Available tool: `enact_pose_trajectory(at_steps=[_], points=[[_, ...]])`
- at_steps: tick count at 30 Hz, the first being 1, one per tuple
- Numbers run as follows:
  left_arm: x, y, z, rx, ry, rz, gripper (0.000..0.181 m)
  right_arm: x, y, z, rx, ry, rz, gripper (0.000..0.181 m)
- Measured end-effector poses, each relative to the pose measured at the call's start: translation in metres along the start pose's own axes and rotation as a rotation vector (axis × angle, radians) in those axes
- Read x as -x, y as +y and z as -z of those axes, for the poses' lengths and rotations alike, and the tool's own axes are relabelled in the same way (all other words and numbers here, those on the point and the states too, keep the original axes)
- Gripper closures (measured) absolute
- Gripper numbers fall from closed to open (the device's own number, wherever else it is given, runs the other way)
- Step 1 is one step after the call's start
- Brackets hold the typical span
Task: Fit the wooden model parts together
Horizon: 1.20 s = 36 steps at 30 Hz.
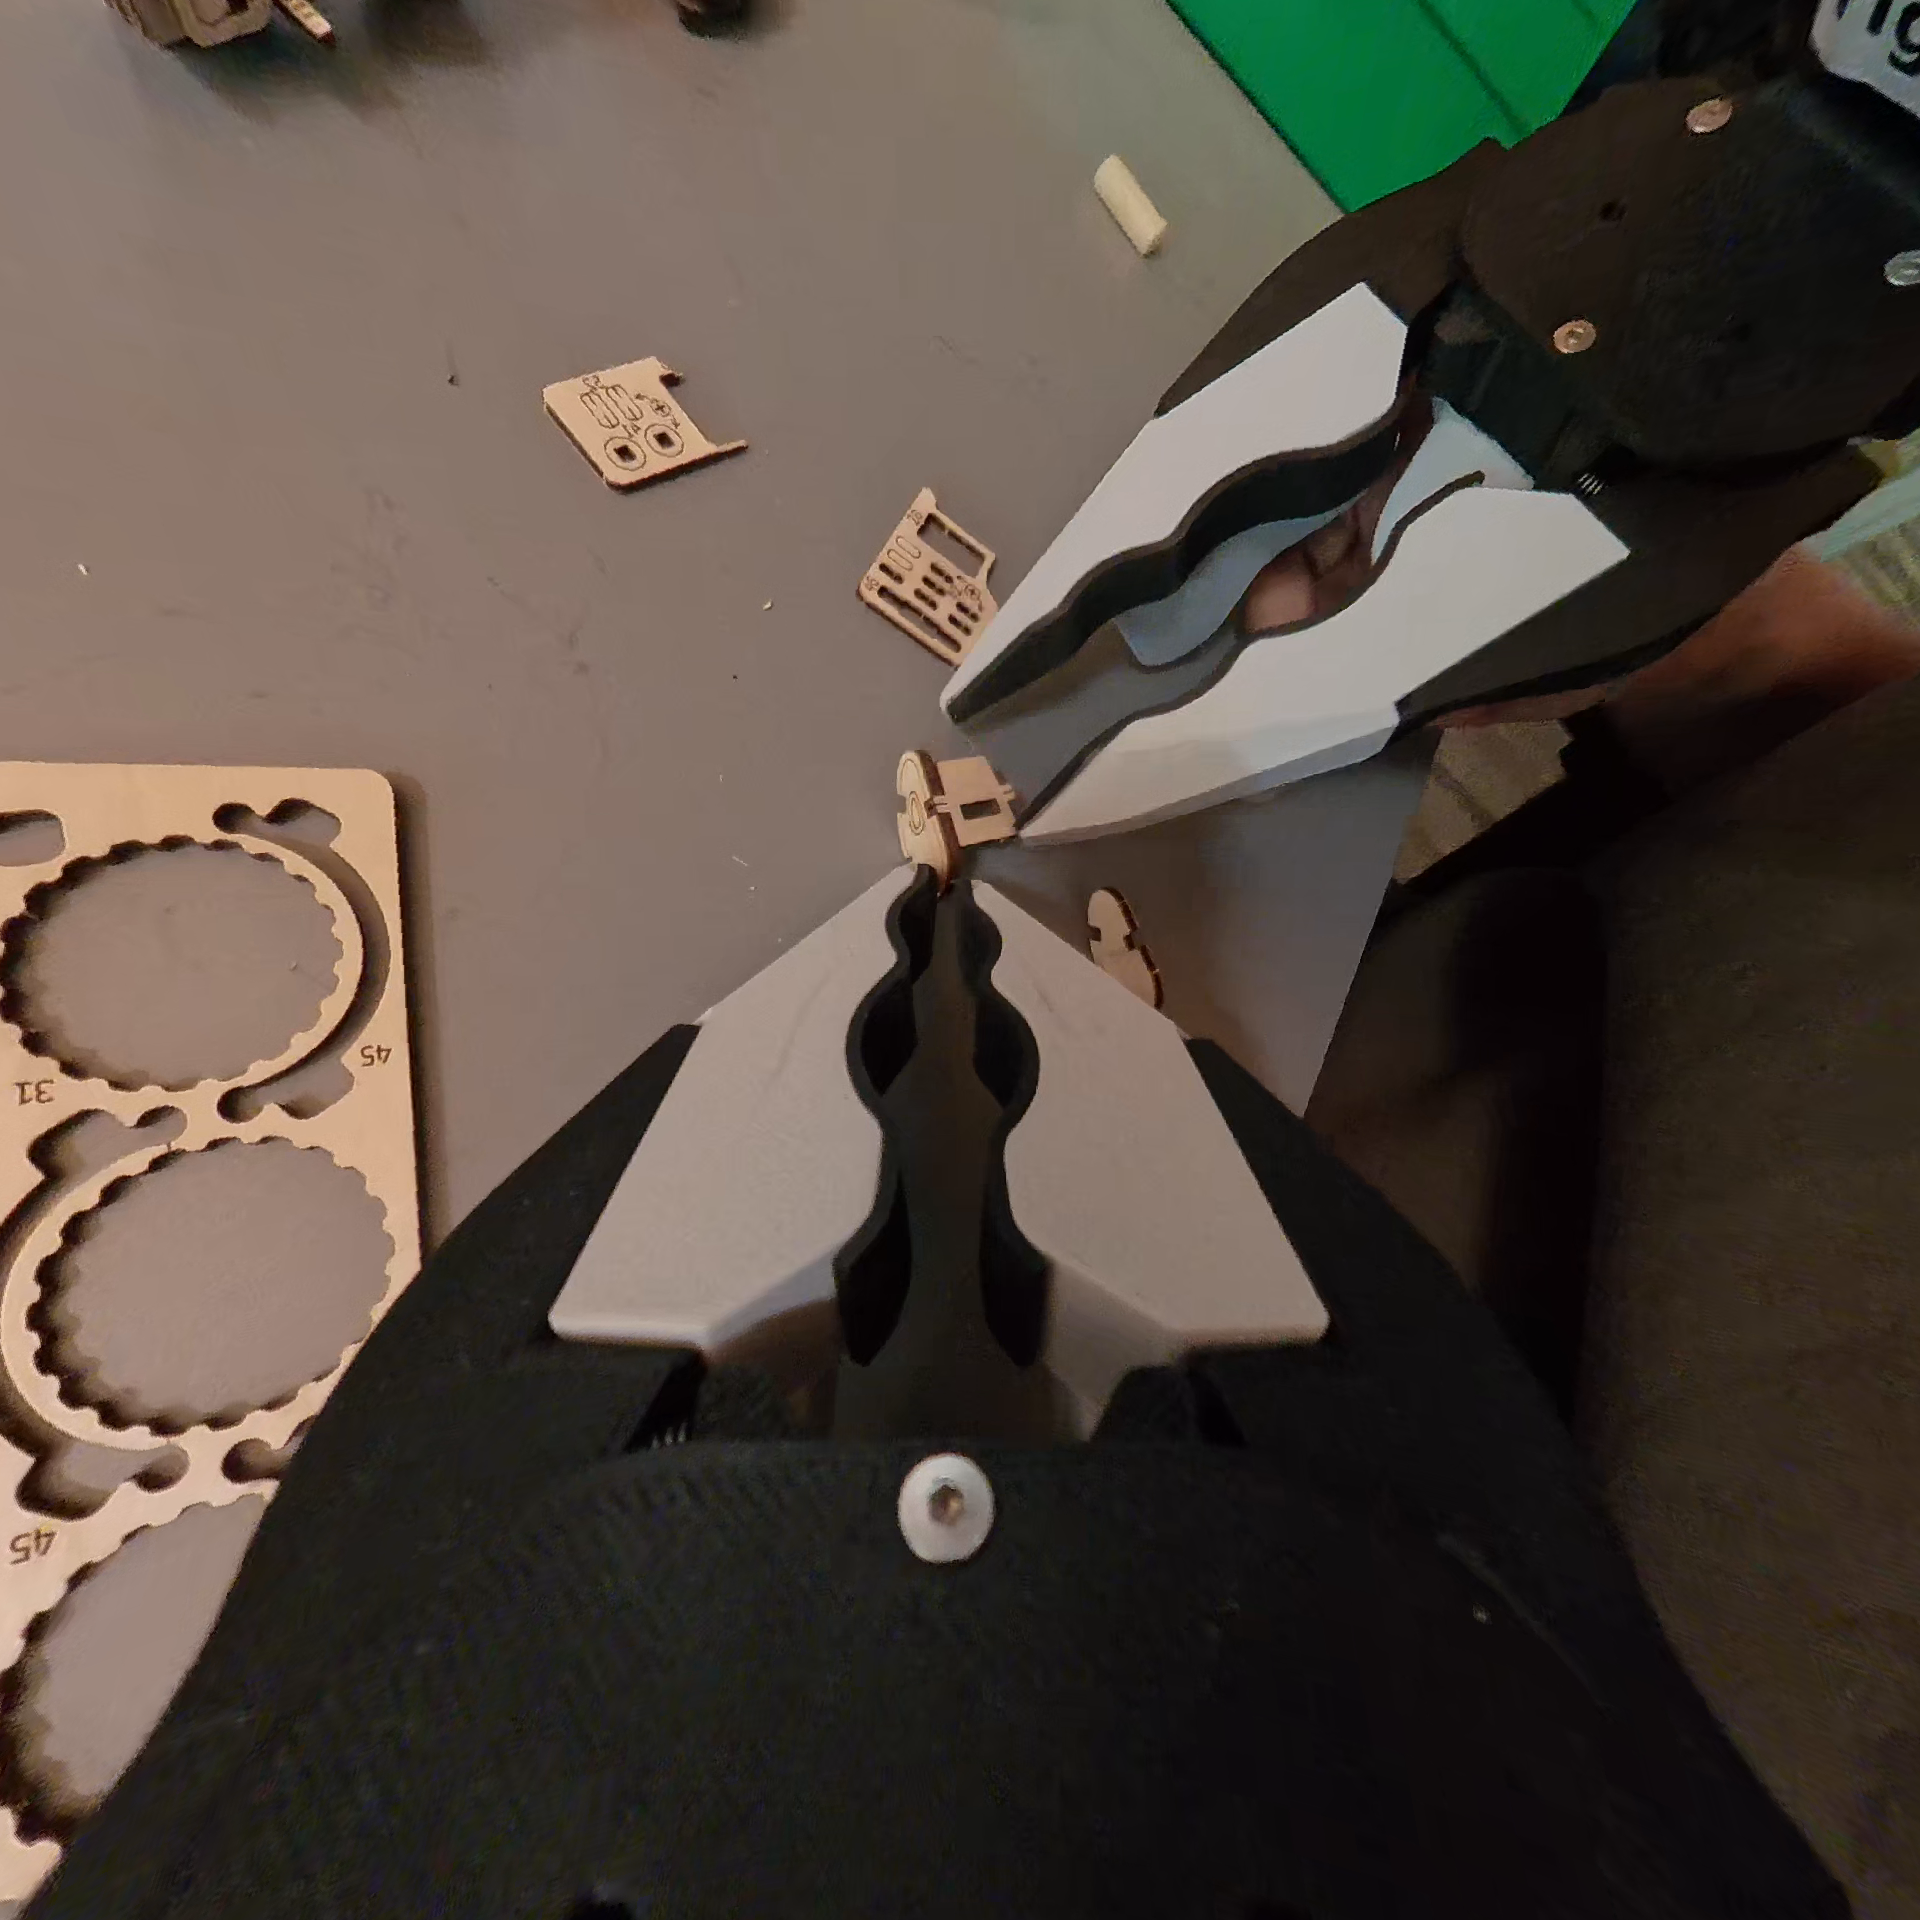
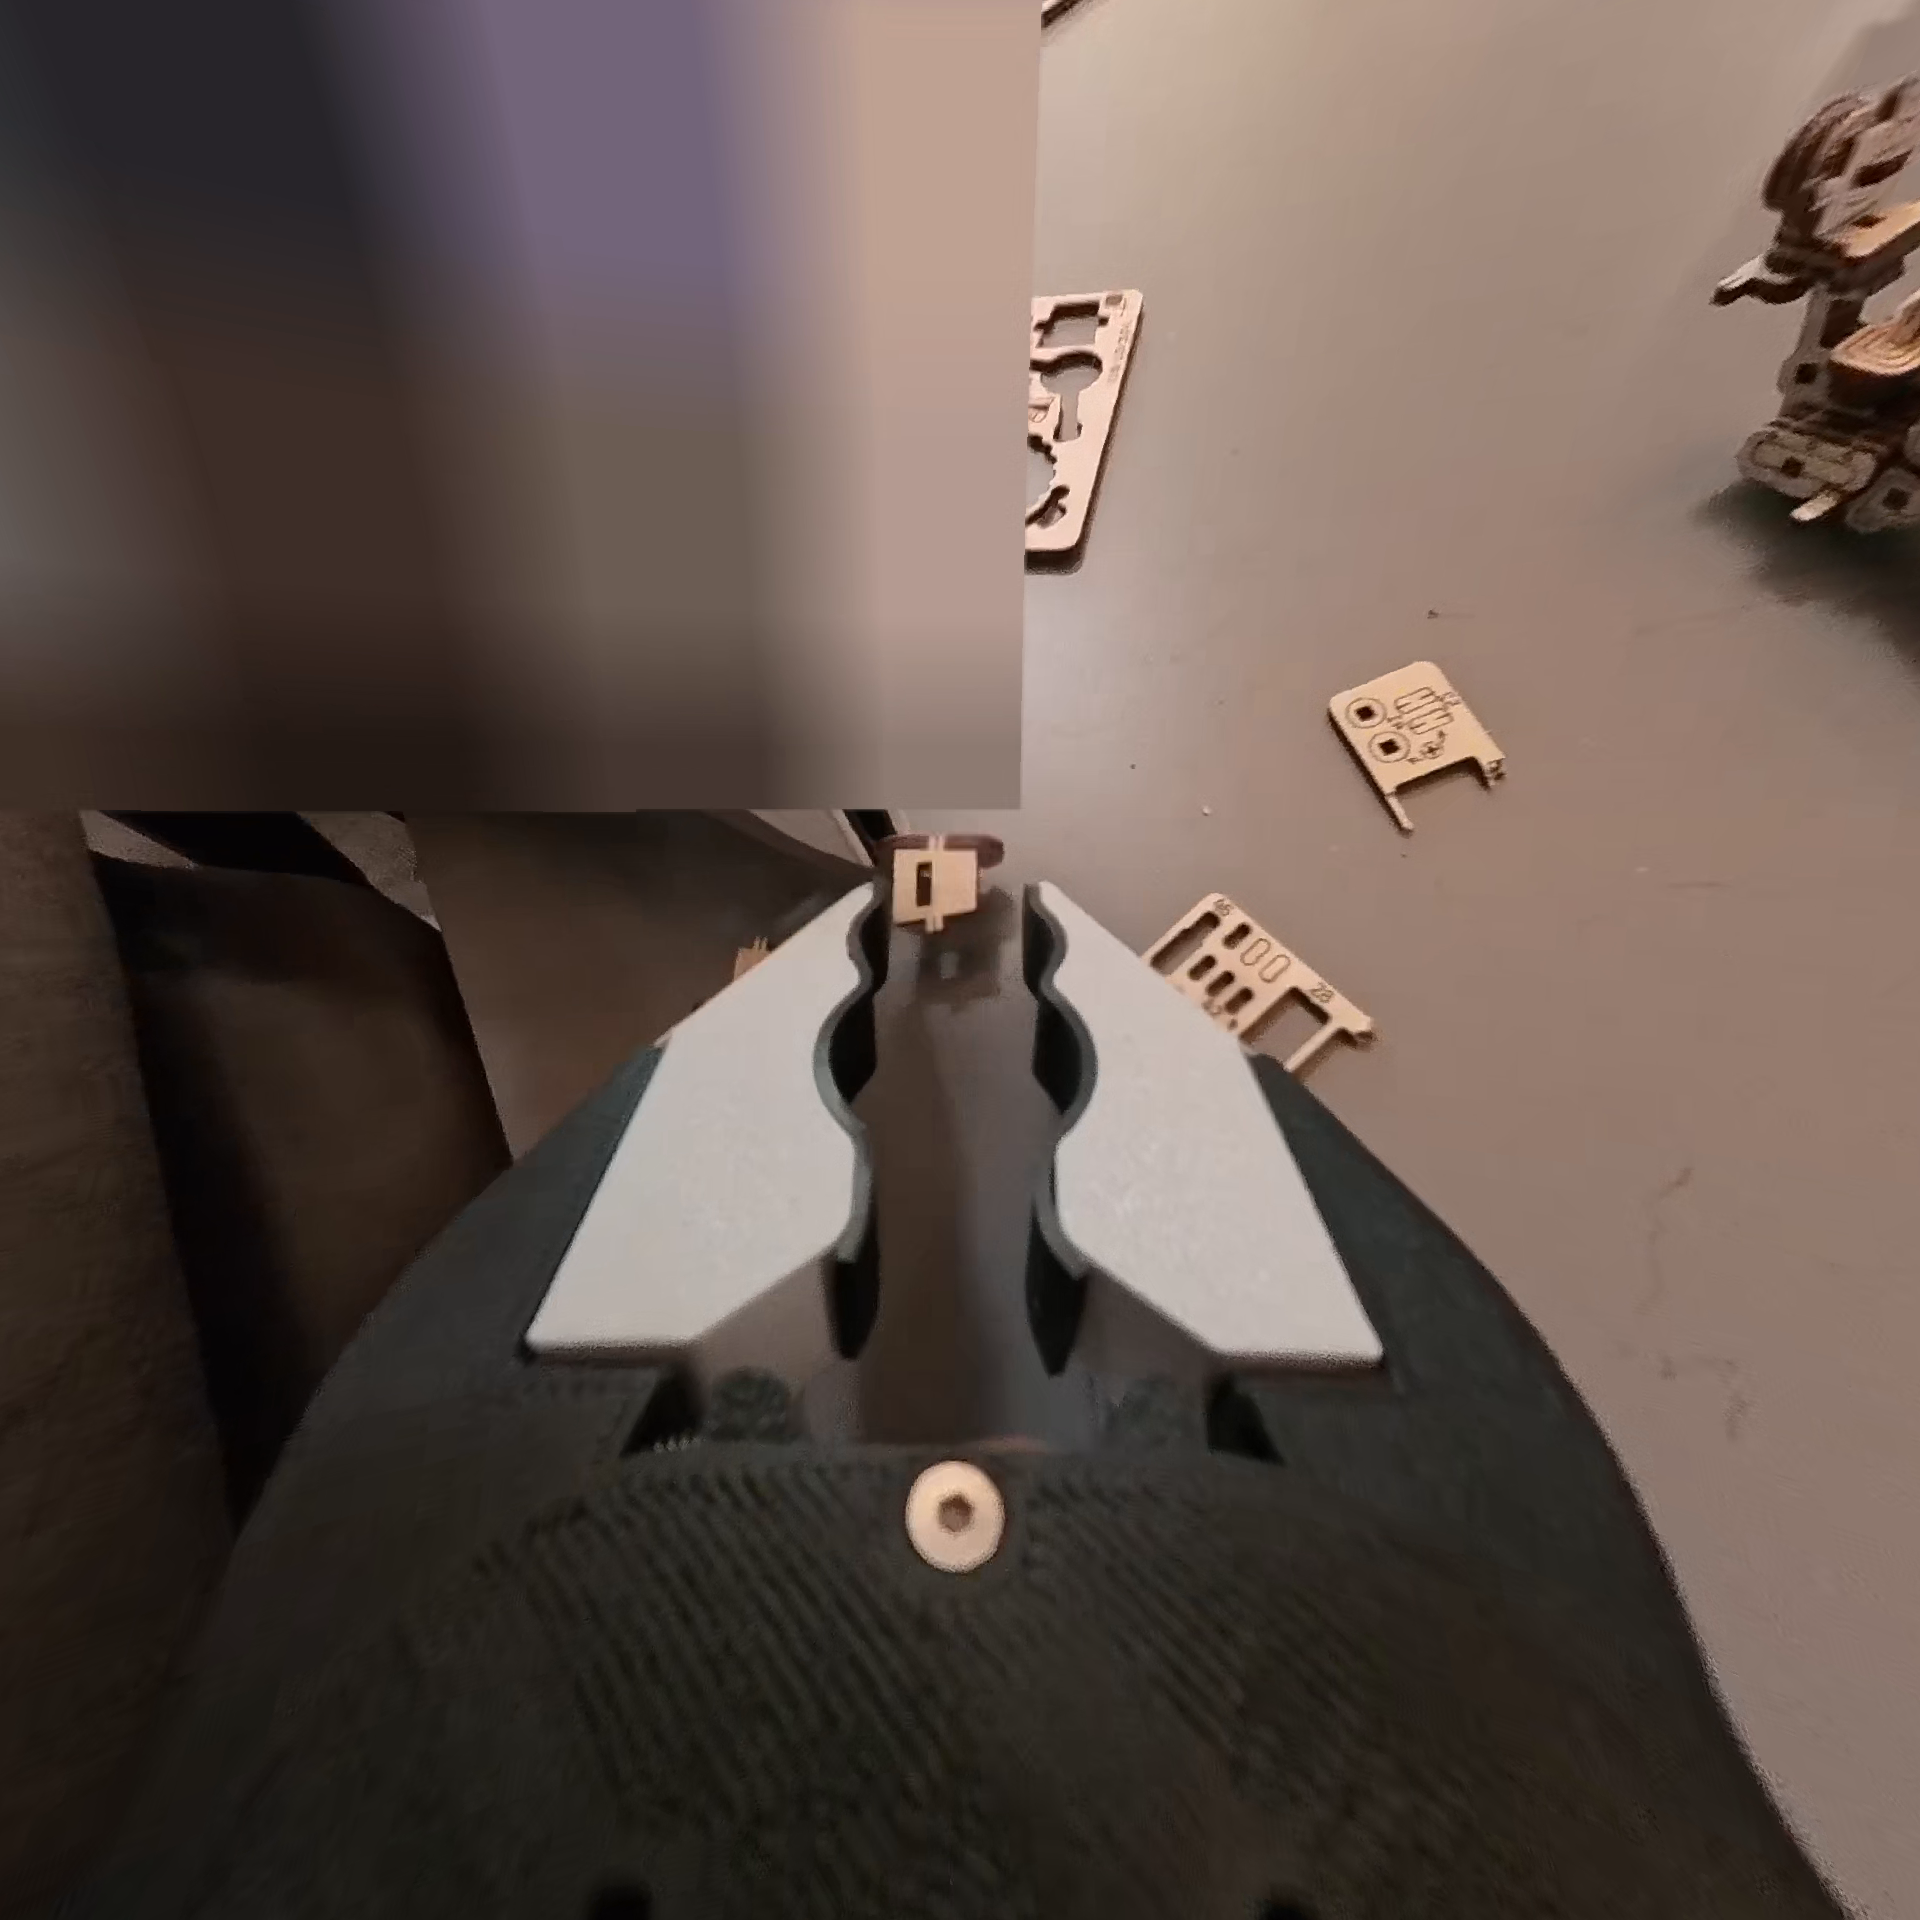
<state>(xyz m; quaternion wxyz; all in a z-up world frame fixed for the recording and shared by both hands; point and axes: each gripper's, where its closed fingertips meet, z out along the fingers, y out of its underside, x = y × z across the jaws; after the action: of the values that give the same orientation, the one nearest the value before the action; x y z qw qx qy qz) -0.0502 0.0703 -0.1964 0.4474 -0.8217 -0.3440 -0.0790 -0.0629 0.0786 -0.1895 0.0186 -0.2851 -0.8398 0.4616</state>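
My left gripper (image 1: 930, 883) is shut on the lower edge of a small round wooden disc (image 1: 920, 821) and holds it upright just above the grey table. A small rectangular wooden part (image 1: 977, 810) with a slot sticks out of the disc's face towards my right gripper (image 1: 987, 764), which comes in from the upper right with its jaws apart. In the right wrist view the rectangular part (image 2: 932, 883) sits between the tips of my open right gripper (image 2: 951, 899), close to the left finger (image 2: 831, 935). The disc (image 2: 940, 840) shows edge-on behind it.
A wooden sheet with round cut-outs (image 1: 400, 935) lies at the left. Two loose flat parts (image 1: 639, 431) (image 1: 930, 587) lie on the grey table (image 1: 312, 416). A rounded part (image 1: 1122, 945) lies by my left fingers. A partly built model (image 2: 1839, 343), a narrow sheet (image 2: 1081, 426), a white peg (image 1: 1130, 203) and a green box (image 1: 1382, 83) are farther off. My two grippers' fingertips are within a few centimetres of each other.
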Motion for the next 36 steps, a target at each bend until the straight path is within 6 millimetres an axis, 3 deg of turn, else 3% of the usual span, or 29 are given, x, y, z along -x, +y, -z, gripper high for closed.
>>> enact_pose_trajectory(at_steps=[6, 11, 18, 20, 25, 28, 31, 33, 36], points=[[0.000, -0.005, 0.005, -0.045, 0.085, 0.100, 0.180, 0.005, -0.013, 0.015, -0.107, -0.132, -0.079, 0.145], [-0.016, -0.006, 0.012, -0.058, 0.221, 0.064, 0.181, 0.011, -0.009, 0.028, -0.110, -0.171, 0.103, 0.140], [-0.043, -0.009, 0.032, -0.098, 0.408, -0.029, 0.181, 0.047, -0.012, 0.040, -0.173, -0.336, 0.209, 0.145], [-0.040, -0.006, 0.028, -0.081, 0.372, -0.035, 0.181, 0.052, -0.017, 0.043, -0.205, -0.360, 0.194, 0.145], [-0.031, -0.001, 0.026, -0.045, 0.293, -0.056, 0.181, 0.036, -0.014, 0.037, -0.181, -0.265, 0.187, 0.146], [-0.017, -0.005, 0.041, -0.050, 0.209, -0.043, 0.179, 0.034, -0.015, 0.036, -0.183, -0.245, 0.188, 0.146], [-0.016, -0.007, 0.065, -0.090, 0.174, -0.032, 0.173, 0.032, -0.015, 0.035, -0.179, -0.237, 0.181, 0.146], [-0.012, 0.000, 0.069, -0.099, 0.103, -0.045, 0.168, 0.031, -0.016, 0.034, -0.182, -0.234, 0.173, 0.146], [-0.004, 0.026, 0.056, -0.015, -0.033, -0.079, 0.161, 0.030, -0.016, 0.034, -0.182, -0.234, 0.165, 0.146]])
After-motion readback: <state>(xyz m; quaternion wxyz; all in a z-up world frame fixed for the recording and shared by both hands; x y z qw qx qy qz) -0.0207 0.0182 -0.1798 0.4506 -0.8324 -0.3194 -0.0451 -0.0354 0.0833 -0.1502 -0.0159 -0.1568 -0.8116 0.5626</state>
